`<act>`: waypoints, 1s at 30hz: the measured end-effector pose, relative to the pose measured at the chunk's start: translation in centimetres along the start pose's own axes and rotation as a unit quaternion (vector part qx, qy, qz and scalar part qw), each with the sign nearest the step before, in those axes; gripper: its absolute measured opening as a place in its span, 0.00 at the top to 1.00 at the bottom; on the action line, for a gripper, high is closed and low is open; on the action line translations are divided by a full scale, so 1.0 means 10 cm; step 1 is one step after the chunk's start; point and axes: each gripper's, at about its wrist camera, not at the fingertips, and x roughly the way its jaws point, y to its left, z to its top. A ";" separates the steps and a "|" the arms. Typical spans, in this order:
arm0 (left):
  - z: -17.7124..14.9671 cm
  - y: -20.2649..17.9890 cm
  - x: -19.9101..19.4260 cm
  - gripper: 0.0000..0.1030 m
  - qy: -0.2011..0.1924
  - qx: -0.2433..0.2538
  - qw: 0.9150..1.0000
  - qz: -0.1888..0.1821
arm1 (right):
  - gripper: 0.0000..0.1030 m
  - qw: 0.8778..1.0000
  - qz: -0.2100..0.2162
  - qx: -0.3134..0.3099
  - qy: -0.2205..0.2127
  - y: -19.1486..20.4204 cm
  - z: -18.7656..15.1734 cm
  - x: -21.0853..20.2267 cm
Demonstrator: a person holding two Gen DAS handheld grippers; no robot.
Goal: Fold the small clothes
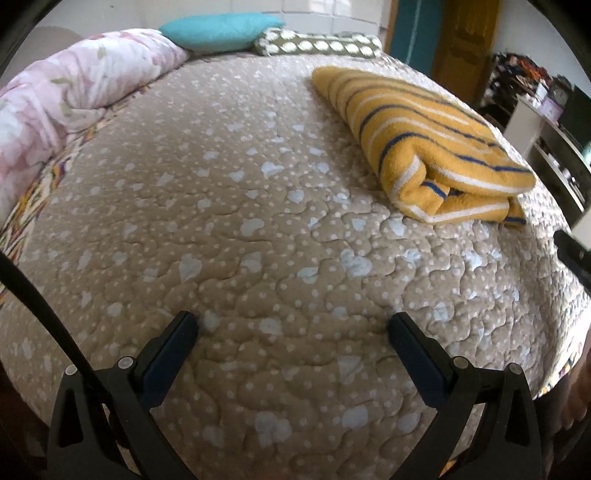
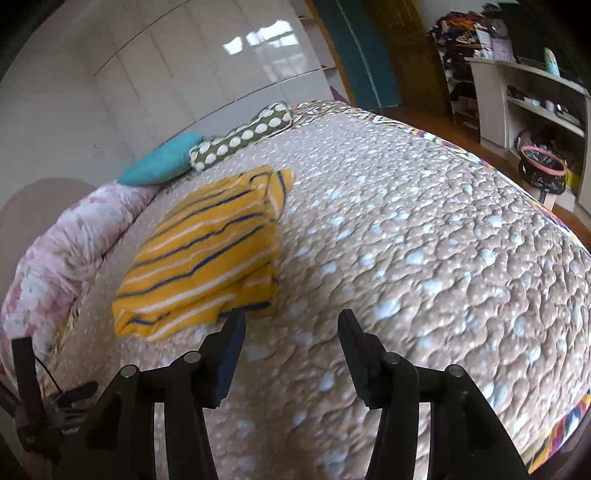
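A yellow cloth with blue and white stripes (image 1: pixel 424 144) lies folded on the beige quilted bed (image 1: pixel 258 240), at the upper right in the left wrist view. My left gripper (image 1: pixel 293 325) is open and empty over bare quilt, well short of the cloth. In the right wrist view the folded cloth (image 2: pixel 207 251) lies at centre left. My right gripper (image 2: pixel 291 321) is open and empty, its left fingertip close to the cloth's near edge, above the quilt (image 2: pixel 424 258).
A pink floral duvet (image 1: pixel 55 110) lines the bed's left side. A teal pillow (image 1: pixel 218 31) and a dotted olive pillow (image 1: pixel 317 44) sit at the head. White shelves (image 2: pixel 524 96) and a dark basket (image 2: pixel 541 170) stand right of the bed.
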 end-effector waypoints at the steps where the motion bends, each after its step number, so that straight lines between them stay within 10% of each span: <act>1: -0.02 0.00 -0.05 0.00 -0.006 -0.006 1.000 0.002 | 0.46 1.000 -0.002 -0.011 0.002 0.05 -0.02 0.00; 15: 0.01 0.25 -0.50 0.00 -0.041 -0.052 0.997 0.026 | 0.38 0.994 0.008 -0.100 -0.036 0.71 0.09 -0.28; 30: -0.02 0.05 -0.45 0.00 -0.033 -0.019 0.998 0.041 | 0.37 0.996 -0.006 -0.088 -0.012 0.56 -0.01 -0.10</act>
